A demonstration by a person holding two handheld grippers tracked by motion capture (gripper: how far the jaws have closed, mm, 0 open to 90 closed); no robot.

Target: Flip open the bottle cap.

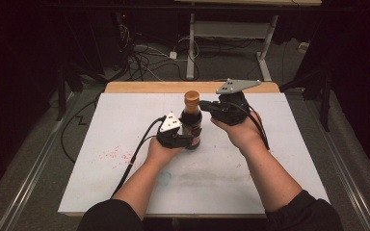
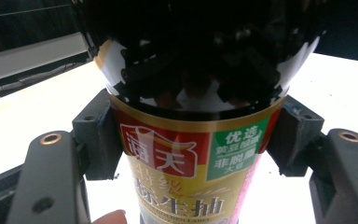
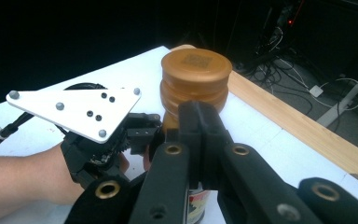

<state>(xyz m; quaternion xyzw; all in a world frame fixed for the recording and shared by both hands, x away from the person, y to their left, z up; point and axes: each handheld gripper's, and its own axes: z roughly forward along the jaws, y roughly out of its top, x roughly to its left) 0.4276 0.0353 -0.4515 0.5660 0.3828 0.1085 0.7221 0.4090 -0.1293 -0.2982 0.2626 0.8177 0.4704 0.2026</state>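
A dark soy sauce bottle [image 1: 191, 126] with an orange-brown cap [image 1: 191, 98] stands upright in the middle of the white tabletop [image 1: 125, 183]. My left gripper [image 1: 185, 139] is shut on its lower body. In the left gripper view the two pads [image 2: 98, 140] press the red, green and gold label [image 2: 191, 158] from both sides. My right gripper [image 1: 203, 104] comes in from the right at neck height. Its jaws are shut together with nothing between them, and their tip [image 3: 200, 121] sits just under the cap [image 3: 196, 77], at the neck. The left gripper's white plate [image 3: 74, 109] shows beside the bottle.
A wooden strip [image 1: 144, 87] runs along the table's far edge. Red specks [image 1: 113, 155] stain the tabletop at the left. Beyond the table, cables [image 1: 144, 57] lie on the floor by a desk leg [image 1: 191, 48]. Dark curtains stand on both sides.
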